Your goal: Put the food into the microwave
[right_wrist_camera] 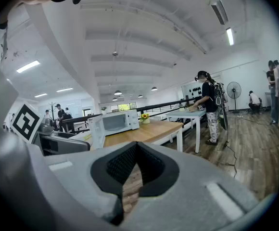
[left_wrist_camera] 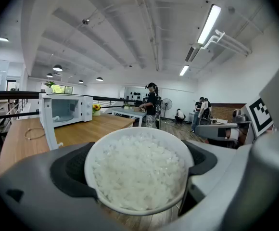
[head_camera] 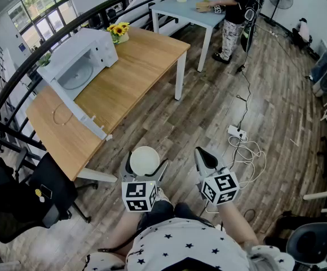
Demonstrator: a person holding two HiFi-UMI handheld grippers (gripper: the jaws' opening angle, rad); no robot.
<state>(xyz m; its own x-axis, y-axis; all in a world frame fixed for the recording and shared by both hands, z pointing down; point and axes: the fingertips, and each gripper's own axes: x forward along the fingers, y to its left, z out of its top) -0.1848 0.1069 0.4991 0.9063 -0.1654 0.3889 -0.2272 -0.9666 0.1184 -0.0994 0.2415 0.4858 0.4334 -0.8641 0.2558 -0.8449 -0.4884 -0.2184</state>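
Observation:
A white bowl of rice [head_camera: 145, 159] sits between the pads of my left gripper [head_camera: 145, 168], held over the wooden floor close to my body. In the left gripper view the bowl of rice [left_wrist_camera: 138, 170] fills the wide-set jaws of the left gripper [left_wrist_camera: 138, 179], its rim against both dark pads. The white microwave [head_camera: 83, 60] stands on the wooden table [head_camera: 141, 66] ahead and to the left, its door [head_camera: 76, 110] swung open towards me. My right gripper [head_camera: 204, 158] hangs beside the left one, shut and empty. The right gripper [right_wrist_camera: 132, 177] shows its pads together, with the microwave [right_wrist_camera: 114, 121] beyond.
Yellow flowers [head_camera: 119, 31] stand by the microwave and a thin cord loop [head_camera: 62, 116] lies on the table. A black chair [head_camera: 22, 199] is at the left. A power strip with cables [head_camera: 238, 133] lies on the floor. A person [head_camera: 232, 17] stands at a light table [head_camera: 189, 7].

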